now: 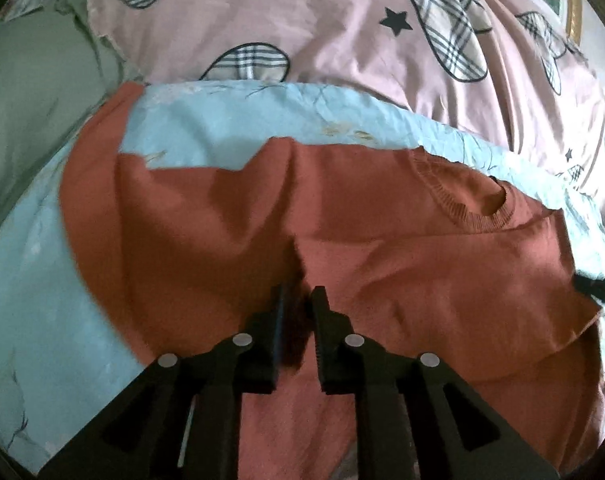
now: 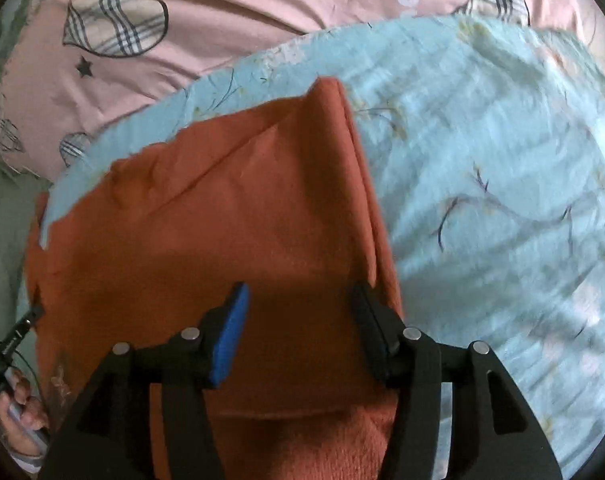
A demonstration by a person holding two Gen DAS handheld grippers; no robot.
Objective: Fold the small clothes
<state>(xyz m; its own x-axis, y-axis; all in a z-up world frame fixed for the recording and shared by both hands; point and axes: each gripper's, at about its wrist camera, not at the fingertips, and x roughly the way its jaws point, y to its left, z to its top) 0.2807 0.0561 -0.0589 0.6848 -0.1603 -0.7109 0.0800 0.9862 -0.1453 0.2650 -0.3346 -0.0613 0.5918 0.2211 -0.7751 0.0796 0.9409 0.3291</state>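
- Fingers of the left gripper [image 1: 299,300] point steeply down onto the rust-orange sweater [image 1: 342,248]; the jaws stand a narrow slit apart, with a dark pinched ridge of the knit rising in the gap (whether the pads still press it I cannot tell).
- Right gripper [image 2: 298,300], tilted down as steeply, hangs over the sweater's folded part near its straight right-hand fold edge; its jaws stand wide, blue pad [image 2: 230,340] showing, nothing between them.
- A hand [image 2: 20,412] at the right wrist view's lower left edge grips a handle.
- Sweater lies spread on the pale blue quilt [image 1: 34,280], ribbed collar [image 1: 466,196] toward the quilt's right edge, one sleeve [image 1: 102,128] reaching toward its far left corner.
- Beyond the quilt's far edge lies a pink cover [image 1: 302,20] with plaid hearts and black stars.
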